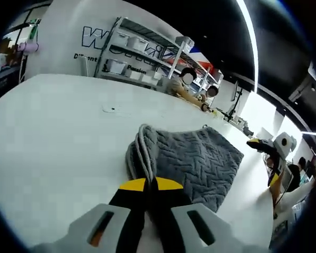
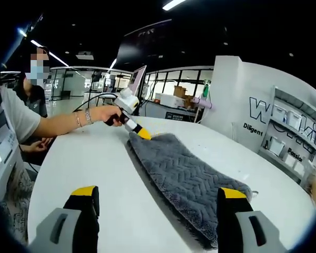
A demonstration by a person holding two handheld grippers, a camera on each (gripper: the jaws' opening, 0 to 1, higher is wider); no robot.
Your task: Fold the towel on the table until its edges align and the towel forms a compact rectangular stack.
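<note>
Left gripper view: the left gripper [image 1: 151,185] is rising from the lower centre of the frame with its yellow-tipped jaws pressed together on the bunched near edge of the grey towel [image 1: 200,158], which is lying across the middle of the frame on the white table [image 1: 52,137]. At the right edge of this frame the right gripper [image 1: 260,143] is hanging clear of the cloth. In the upper part of the frame, seated people and shelving [image 1: 147,52] are sitting beyond the table's far edge.

Right gripper view: the right gripper [image 2: 158,197] is standing with its jaws spread wide at the bottom of the frame — nothing is lying between them. The towel [image 2: 187,179] is running diagonally from the upper centre towards the lower right, already doubled along its length, with a lower layer peeking out along its left side. At upper left the person's hand [image 2: 102,114] is holding the left gripper [image 2: 143,135] onto the towel's far end.

Risks, as judged from this moment: the pinch is catching gathered cloth rather than a clean corner, so a layer may be slipping free in the lift and the fold could be landing askew; the offset lower layer suggests the edges are not yet aligning; and — with the right gripper idle — dragging from one end alone could be pulling the whole towel along the smooth table instead of folding it.
</note>
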